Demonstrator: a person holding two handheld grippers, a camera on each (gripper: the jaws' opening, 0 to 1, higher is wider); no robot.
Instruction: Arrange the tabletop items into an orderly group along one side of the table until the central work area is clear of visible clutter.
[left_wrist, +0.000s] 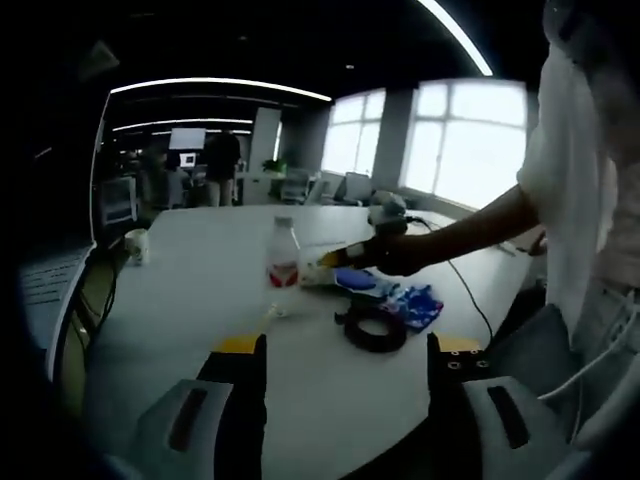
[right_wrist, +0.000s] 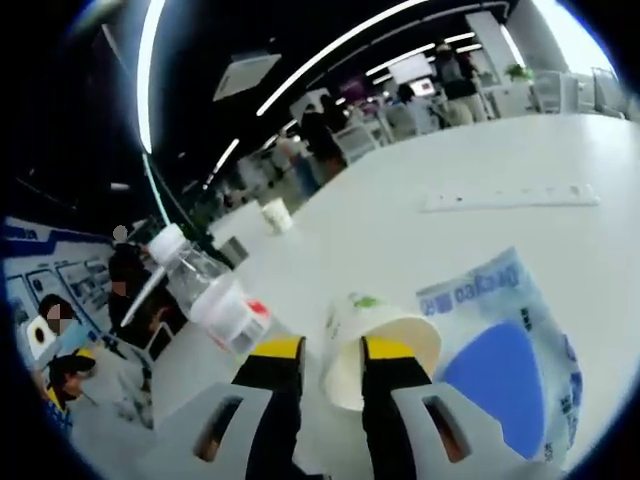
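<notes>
In the left gripper view we are looking level across the white table (left_wrist: 180, 300) from its near edge, standing well back from the bottle (left_wrist: 284, 262). In the right gripper view we are sitting close above the tabletop, rolled sideways, sharing that bottle (right_wrist: 205, 290) and the far paper cup (right_wrist: 277, 215).

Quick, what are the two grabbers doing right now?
Left gripper: open, holding nothing.
Right gripper: closed on the rim of a paper cup.

Cup (right_wrist: 375, 345) base hidden behind right gripper (right_wrist: 331, 362) jaws. Blue packet (right_wrist: 510, 350) cut off at frame edge. Bottle (left_wrist: 284, 262) label print too blurred to read.
</notes>
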